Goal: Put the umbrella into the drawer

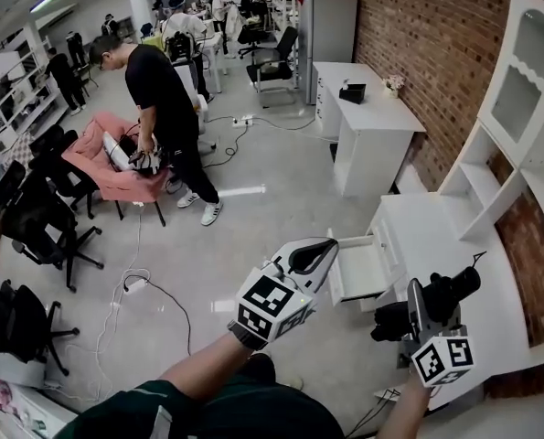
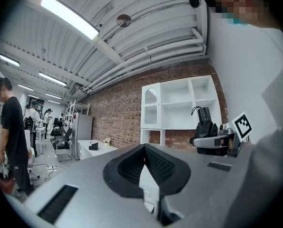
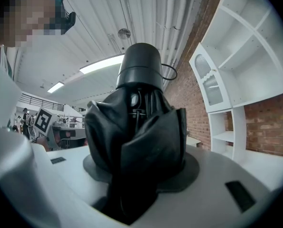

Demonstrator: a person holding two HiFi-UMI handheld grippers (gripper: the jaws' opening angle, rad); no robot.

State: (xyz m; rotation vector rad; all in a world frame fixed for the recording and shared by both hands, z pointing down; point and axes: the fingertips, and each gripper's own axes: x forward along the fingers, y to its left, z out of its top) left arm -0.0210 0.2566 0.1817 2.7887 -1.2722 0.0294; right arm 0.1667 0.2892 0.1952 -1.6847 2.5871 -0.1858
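A folded black umbrella [image 1: 436, 300] lies crosswise in my right gripper [image 1: 416, 311], which is shut on it at the lower right of the head view. In the right gripper view the umbrella [image 3: 136, 127] fills the space between the jaws of the right gripper [image 3: 136, 146], with its round black cap and wrist loop pointing up. The white drawer [image 1: 358, 268] stands pulled open from the white desk [image 1: 436, 231], just left of and beyond the umbrella. My left gripper [image 1: 322, 250] hovers by the drawer's left front, its pads meeting at the tip with nothing held. Seen from the left gripper [image 2: 144, 147], the umbrella [image 2: 205, 127] is off to the right.
A white shelf unit [image 1: 518, 108] rises on the desk against the brick wall. Another white desk [image 1: 363, 122] stands farther back. A person in black [image 1: 166, 99] bends over a pink chair [image 1: 107, 167]. Black office chairs [image 1: 34, 218] and floor cables [image 1: 134, 286] are on the left.
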